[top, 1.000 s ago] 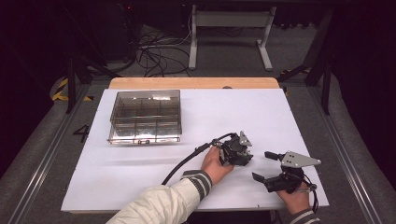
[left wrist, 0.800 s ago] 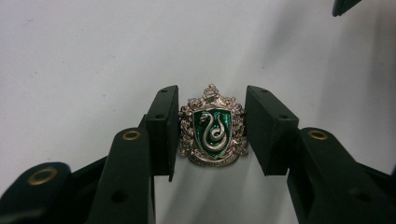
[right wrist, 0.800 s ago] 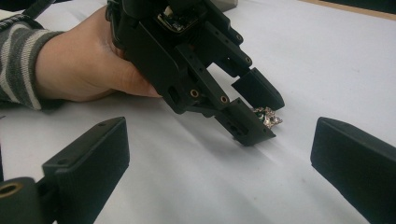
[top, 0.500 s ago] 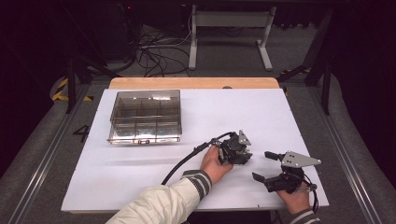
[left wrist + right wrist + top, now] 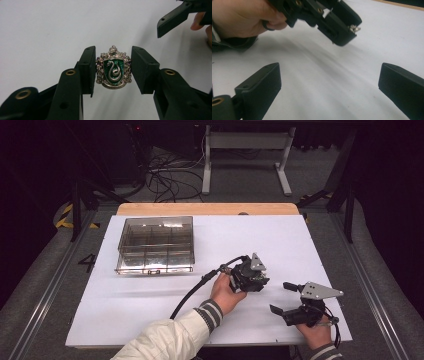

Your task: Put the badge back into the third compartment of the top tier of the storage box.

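Lifted a little since a second ago: my left tool has come up off the worktop with the crest badge pinched between its pads, silver frame, green enamel, snake on the front. In the left gripper view the badge sits upright and centred, both pads on its side edges, so I read the pick as done and carrying as next. From the right gripper view a bit of silver peeks past the left tool's tip, clear of the white surface below. My right tool sits just beside, jaws wide and empty, unmoved. Likely destination is the clear compartment box, well apart at the far left, lid state unclear. Open white surface between here and the box, nothing in the path. We're near the front right edge; the black cable trails back along my left sleeve.
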`<state>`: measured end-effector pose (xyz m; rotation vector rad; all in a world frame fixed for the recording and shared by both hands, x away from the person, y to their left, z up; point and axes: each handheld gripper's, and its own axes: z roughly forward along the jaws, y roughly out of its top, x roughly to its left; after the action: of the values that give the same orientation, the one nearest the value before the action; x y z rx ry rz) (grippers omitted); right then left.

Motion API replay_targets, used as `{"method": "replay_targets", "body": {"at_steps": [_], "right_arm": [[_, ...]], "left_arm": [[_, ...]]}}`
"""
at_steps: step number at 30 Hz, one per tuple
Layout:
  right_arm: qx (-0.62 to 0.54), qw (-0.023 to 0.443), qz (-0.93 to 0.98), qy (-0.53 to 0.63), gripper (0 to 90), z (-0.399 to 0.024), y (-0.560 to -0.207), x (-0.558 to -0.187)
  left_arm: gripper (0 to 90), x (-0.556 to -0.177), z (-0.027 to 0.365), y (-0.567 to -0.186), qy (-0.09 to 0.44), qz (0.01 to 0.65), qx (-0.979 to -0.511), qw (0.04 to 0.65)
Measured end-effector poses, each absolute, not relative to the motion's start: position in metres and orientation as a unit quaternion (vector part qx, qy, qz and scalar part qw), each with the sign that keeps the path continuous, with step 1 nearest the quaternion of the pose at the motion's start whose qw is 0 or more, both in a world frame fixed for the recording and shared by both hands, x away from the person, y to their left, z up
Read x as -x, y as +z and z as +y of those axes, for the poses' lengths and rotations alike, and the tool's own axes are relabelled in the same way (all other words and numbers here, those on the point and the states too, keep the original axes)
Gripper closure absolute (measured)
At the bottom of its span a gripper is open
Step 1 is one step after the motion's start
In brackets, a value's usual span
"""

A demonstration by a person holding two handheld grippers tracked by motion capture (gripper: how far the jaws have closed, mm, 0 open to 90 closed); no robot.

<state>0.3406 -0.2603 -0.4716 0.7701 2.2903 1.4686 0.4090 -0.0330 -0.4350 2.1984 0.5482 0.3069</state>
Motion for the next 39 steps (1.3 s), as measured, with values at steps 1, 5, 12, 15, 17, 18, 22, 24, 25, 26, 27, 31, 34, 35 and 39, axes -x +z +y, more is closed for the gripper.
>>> {"method": "replay_targets", "body": {"at_steps": [1, 5, 12, 15, 17, 18, 22, 24, 25, 26, 27, 31, 34, 35, 39], "right_arm": [[-0.269, 0.156, 0.8, 0.513, 5.2, -0.26, -0.472, -0.341], [-0.269, 0.156, 0.8, 0.513, 5.2, -0.26, -0.472, -0.341], [-0.269, 0.156, 0.8, 0.513, 5.2, -0.26, -0.472, -0.34], [-0.269, 0.156, 0.8, 0.513, 5.2, -0.26, -0.472, -0.341], [-0.269, 0.155, 0.8, 0.513, 5.2, -0.26, -0.472, -0.341], [-0.269, 0.154, 0.8, 0.513, 5.2, -0.26, -0.472, -0.341], [-0.269, 0.154, 0.8, 0.514, 5.1, -0.26, -0.472, -0.341], [-0.269, 0.154, 0.801, 0.512, 5.1, -0.259, -0.472, -0.341], [-0.269, 0.153, 0.801, 0.512, 5.1, -0.259, -0.472, -0.341], [-0.269, 0.153, 0.801, 0.513, 5.1, -0.259, -0.472, -0.341], [-0.27, 0.153, 0.801, 0.513, 5.1, -0.259, -0.472, -0.341], [-0.27, 0.152, 0.8, 0.513, 5.2, -0.259, -0.472, -0.341], [-0.27, 0.154, 0.802, 0.511, 5.2, -0.259, -0.472, -0.341], [-0.27, 0.154, 0.802, 0.51, 5.2, -0.259, -0.472, -0.341], [-0.27, 0.154, 0.802, 0.51, 5.2, -0.259, -0.472, -0.341]], "left_arm": [[57.2, -0.409, -0.032, -0.433, 0.124, 0.218, -0.874, 0.416], [57.2, -0.406, -0.028, -0.428, 0.133, 0.215, -0.875, 0.413], [57.2, -0.403, -0.022, -0.418, 0.136, 0.215, -0.872, 0.418], [57.2, -0.402, -0.018, -0.413, 0.14, 0.215, -0.871, 0.42], [57.2, -0.401, -0.015, -0.411, 0.145, 0.214, -0.87, 0.42], [57.2, -0.401, -0.014, -0.409, 0.146, 0.214, -0.87, 0.42], [57.2, -0.399, -0.007, -0.403, 0.151, 0.212, -0.87, 0.418], [57.2, -0.398, -0.003, -0.4, 0.152, 0.213, -0.87, 0.417], [57.2, -0.399, -0.001, -0.399, 0.152, 0.214, -0.87, 0.418], [57.2, -0.399, 0.001, -0.397, 0.152, 0.214, -0.87, 0.417], [57.2, -0.399, 0.003, -0.396, 0.153, 0.214, -0.871, 0.414], [57.1, -0.4, 0.012, -0.39, 0.156, 0.218, -0.871, 0.413], [57.2, -0.4, 0.02, -0.385, 0.16, 0.221, -0.869, 0.412], [57.2, -0.4, 0.023, -0.383, 0.162, 0.223, -0.868, 0.412], [57.1, -0.401, 0.035, -0.377, 0.162, 0.231, -0.865, 0.414]]}}
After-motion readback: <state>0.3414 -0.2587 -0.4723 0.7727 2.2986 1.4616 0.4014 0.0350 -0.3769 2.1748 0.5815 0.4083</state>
